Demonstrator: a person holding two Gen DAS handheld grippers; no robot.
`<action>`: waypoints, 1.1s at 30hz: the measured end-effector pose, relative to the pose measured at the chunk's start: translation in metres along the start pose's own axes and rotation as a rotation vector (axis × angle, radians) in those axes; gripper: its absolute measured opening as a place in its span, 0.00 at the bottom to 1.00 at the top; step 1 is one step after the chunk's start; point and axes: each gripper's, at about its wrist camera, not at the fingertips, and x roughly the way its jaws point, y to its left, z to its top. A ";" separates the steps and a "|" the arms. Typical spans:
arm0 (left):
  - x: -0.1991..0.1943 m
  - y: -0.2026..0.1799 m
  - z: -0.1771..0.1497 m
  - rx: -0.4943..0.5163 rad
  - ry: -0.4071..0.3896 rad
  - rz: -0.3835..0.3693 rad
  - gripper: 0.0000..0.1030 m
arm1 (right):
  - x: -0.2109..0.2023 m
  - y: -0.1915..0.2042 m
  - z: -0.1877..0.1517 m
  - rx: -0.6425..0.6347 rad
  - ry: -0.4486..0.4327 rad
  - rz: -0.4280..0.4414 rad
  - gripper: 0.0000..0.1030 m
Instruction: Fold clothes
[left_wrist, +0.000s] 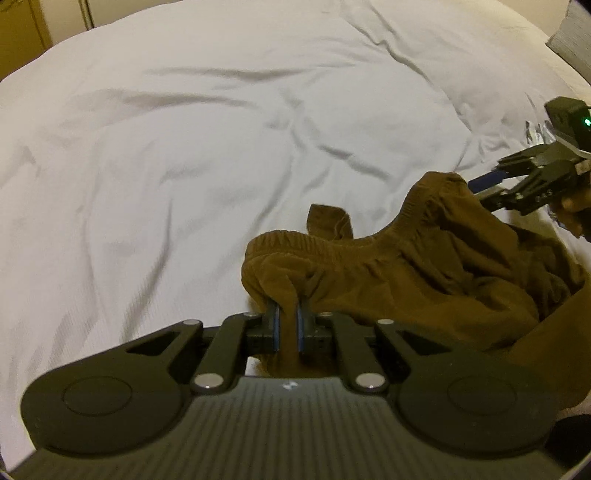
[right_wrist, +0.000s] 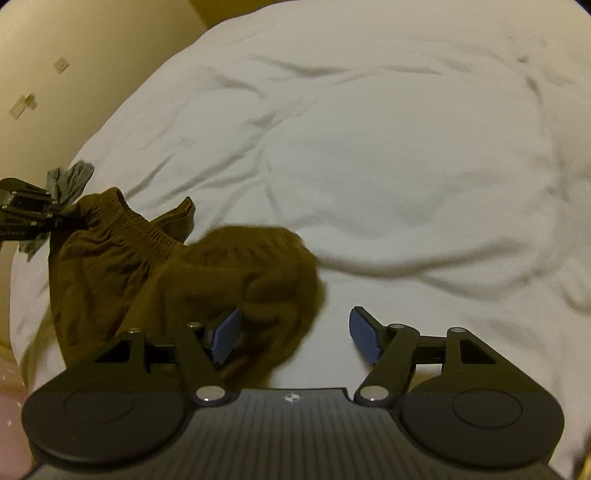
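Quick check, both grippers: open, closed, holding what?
Left gripper: closed, pinching the brown shorts.
Right gripper: open, holding nothing, beside the shorts.

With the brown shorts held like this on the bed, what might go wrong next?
1. Only the left gripper is shut on the brown shorts, pinching a bunched wad near the waistband, so lifting may drag them up crumpled rather than flat.
2. The right gripper is open with one finger over the cloth; closing here would likely catch a random fold, not an edge.
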 end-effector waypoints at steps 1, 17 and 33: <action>0.001 0.001 -0.003 -0.010 -0.005 0.004 0.06 | 0.008 0.001 0.003 -0.005 0.008 0.008 0.65; -0.126 -0.032 -0.062 0.024 -0.346 0.041 0.05 | -0.133 0.132 -0.036 -0.095 -0.282 -0.349 0.10; -0.338 -0.055 -0.048 0.097 -0.588 0.140 0.06 | -0.374 0.328 -0.105 -0.034 -0.671 -0.534 0.07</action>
